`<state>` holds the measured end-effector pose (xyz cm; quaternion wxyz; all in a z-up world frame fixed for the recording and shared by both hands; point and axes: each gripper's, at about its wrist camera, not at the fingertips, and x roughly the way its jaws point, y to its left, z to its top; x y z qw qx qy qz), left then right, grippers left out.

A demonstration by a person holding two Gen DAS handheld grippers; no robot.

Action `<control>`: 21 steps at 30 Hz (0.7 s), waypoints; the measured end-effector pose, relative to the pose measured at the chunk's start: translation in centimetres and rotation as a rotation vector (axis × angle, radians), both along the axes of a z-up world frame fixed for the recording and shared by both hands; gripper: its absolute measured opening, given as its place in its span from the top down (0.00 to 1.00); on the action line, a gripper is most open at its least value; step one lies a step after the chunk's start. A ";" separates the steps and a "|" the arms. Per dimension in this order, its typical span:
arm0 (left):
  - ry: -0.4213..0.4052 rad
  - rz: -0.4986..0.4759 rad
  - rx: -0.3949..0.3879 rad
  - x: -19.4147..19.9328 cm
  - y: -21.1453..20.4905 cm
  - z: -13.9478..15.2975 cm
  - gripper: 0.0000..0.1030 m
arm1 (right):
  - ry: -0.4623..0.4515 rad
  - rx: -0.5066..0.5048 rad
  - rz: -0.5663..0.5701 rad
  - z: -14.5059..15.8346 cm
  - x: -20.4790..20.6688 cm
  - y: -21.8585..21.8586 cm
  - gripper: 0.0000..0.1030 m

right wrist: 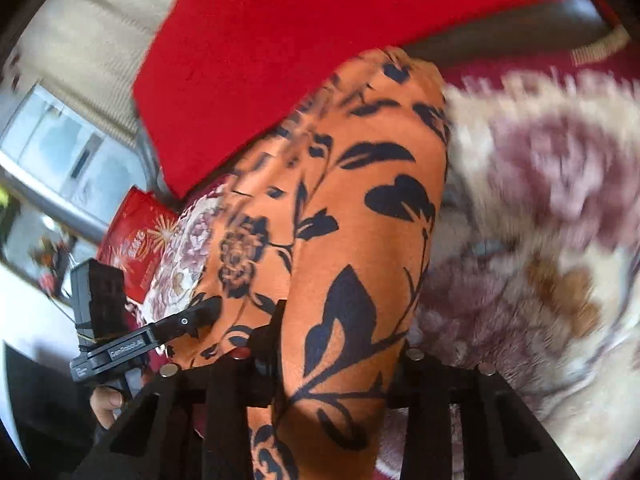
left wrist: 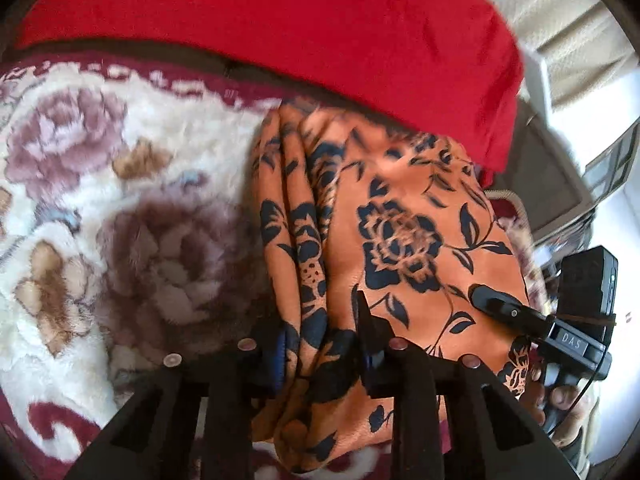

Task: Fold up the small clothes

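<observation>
An orange garment with black flower print [left wrist: 400, 216] lies bunched on a floral plush blanket [left wrist: 120, 200]. My left gripper [left wrist: 320, 340] is shut on a fold of its near edge. The right gripper [left wrist: 496, 300] shows at the right of the left wrist view, its finger on the cloth. In the right wrist view the same orange garment [right wrist: 360, 208] is pinched between my right gripper's [right wrist: 340, 344] fingers. The left gripper [right wrist: 192, 316] shows at the left of that view, touching the cloth.
A red cloth [left wrist: 300, 28] lies behind the garment, also in the right wrist view [right wrist: 300, 40]. A red packet [right wrist: 136, 236] sits past the blanket's edge at the left. Windows and a pale wall are beyond.
</observation>
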<state>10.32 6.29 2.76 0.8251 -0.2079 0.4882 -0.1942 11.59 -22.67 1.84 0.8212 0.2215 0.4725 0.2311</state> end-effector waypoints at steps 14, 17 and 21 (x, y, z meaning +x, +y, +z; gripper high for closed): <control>-0.090 -0.046 0.064 1.6 -7.5 3.3 0.68 | -0.156 -0.051 -0.032 6.6 1.0 -5.8 0.66; 0.045 -0.098 0.124 1.9 -9.0 -0.9 0.54 | -0.073 -0.043 -0.061 2.6 1.2 -7.3 0.62; 0.020 -0.050 0.115 0.1 -7.3 -0.6 0.28 | 0.013 -0.158 -0.156 -2.0 0.2 -9.0 0.26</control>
